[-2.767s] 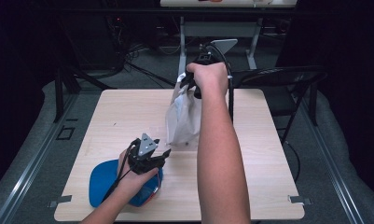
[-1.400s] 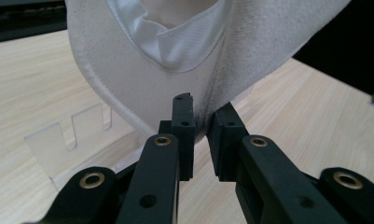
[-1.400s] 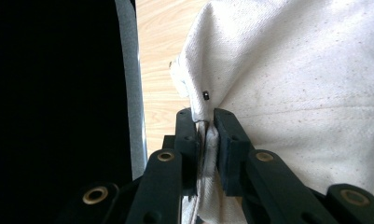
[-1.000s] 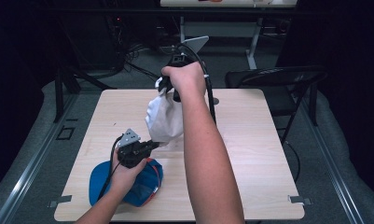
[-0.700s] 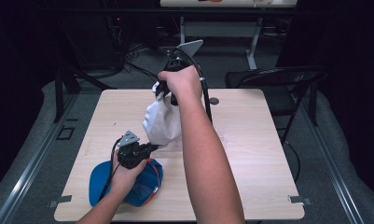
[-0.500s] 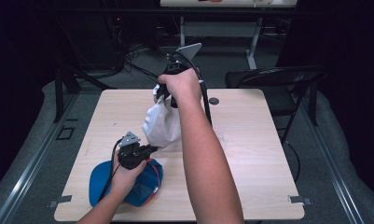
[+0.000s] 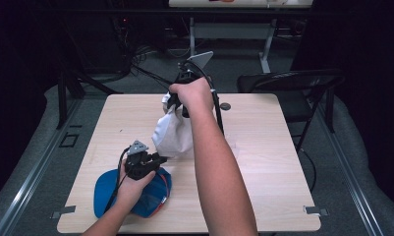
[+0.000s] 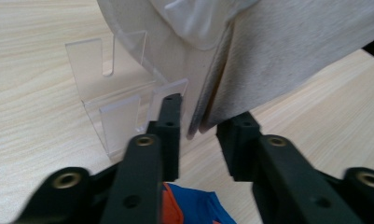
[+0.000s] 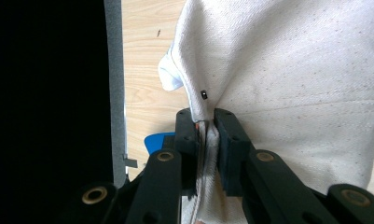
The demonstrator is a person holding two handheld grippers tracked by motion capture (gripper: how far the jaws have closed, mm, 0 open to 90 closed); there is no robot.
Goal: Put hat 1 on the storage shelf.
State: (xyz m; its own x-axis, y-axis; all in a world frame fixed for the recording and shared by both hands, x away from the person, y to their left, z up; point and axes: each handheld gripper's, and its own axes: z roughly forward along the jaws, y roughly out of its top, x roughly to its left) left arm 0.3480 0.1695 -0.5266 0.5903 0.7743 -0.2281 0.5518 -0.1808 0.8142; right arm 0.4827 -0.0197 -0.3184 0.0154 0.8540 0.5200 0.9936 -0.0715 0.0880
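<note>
Over the table (image 7: 263, 162), the right gripper (image 9: 206, 122) is pinched tight on the white cap (image 7: 172, 132). Left gripper (image 8: 201, 128) has just been opening; the cap's brim sits between its jaws, probably untouched, next to a clear stand (image 8: 112, 88).

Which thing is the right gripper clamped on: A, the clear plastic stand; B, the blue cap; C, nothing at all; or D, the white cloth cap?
D: in the right gripper view the right gripper pinches a fold of the white cloth cap between its pads.
</note>
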